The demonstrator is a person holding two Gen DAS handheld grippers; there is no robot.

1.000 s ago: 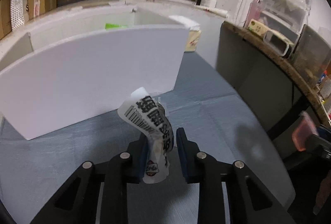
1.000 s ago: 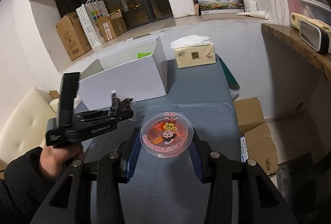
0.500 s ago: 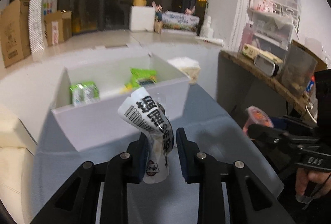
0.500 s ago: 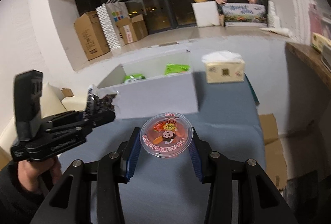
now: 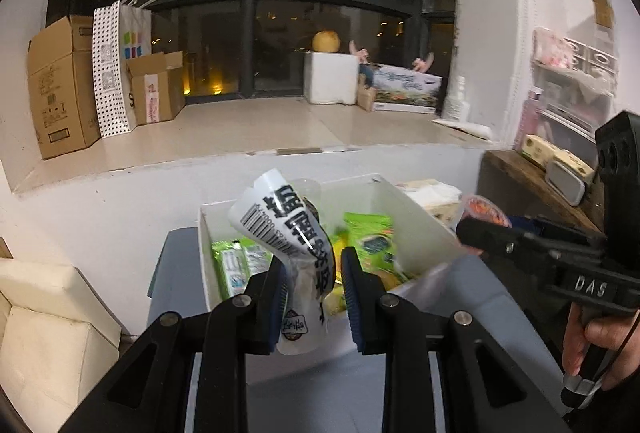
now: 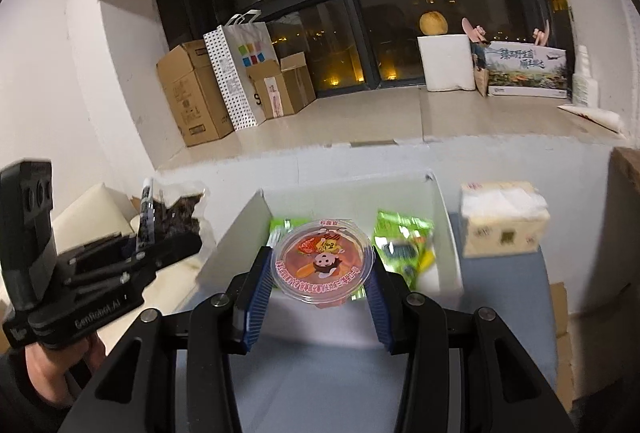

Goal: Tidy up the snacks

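My left gripper (image 5: pixel 314 275) is shut on a white snack packet (image 5: pixel 292 245) with black lettering and a barcode, held high in front of the white box (image 5: pixel 416 209). My right gripper (image 6: pixel 316 281) is shut on a round clear jelly cup (image 6: pixel 322 265) with a red printed lid, held above the box's (image 6: pixel 236 233) near wall. The box holds green snack packets (image 5: pixel 370 237) (image 6: pixel 402 239). The right gripper with the cup shows at the right of the left wrist view (image 5: pixel 484 217). The left gripper with the packet shows at the left of the right wrist view (image 6: pixel 168 233).
A tissue box (image 6: pixel 502 219) stands right of the white box on the grey table (image 6: pixel 504 297). A wooden shelf (image 5: pixel 532 189) is at the right. A cream sofa (image 5: pixel 44 321) is at the left. Cardboard boxes (image 6: pixel 192 93) and a paper bag stand on the far ledge.
Both grippers have risen and moved toward the box, each still holding its snack. The inside of the box has come into view from above.
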